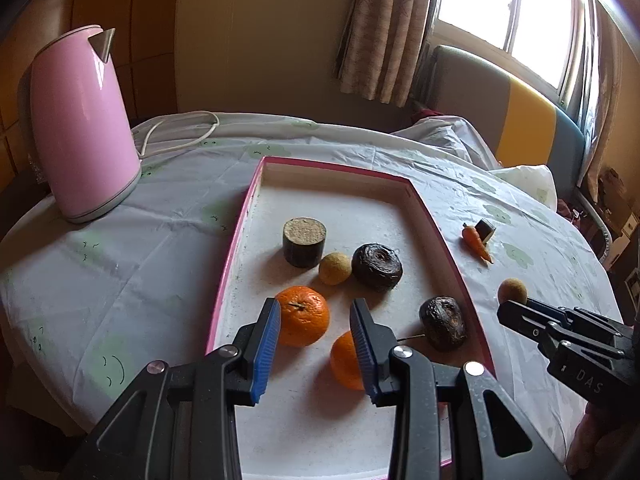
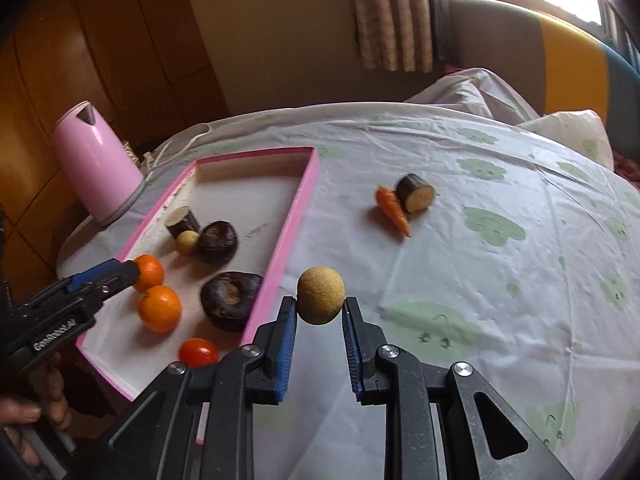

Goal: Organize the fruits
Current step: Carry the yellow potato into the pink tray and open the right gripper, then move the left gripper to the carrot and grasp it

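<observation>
Clothed table (image 2: 460,280), pink tray (image 2: 298,216) holding oranges (image 2: 159,308), left gripper (image 1: 316,344) parted, empty, right gripper (image 2: 320,320) clamping tan ball (image 2: 321,295)

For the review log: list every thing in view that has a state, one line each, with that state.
Right claw: shut on the tan ball, held clear of the cloth.
Left claw: open, empty, over the oranges.
Pink tray: holds oranges, dark fruits, a second tan ball, a cut stump, a red tomato.
Carrot: lying on the cloth outside the tray, touching a cut piece.
Kettle: upright, lid shut.
</observation>
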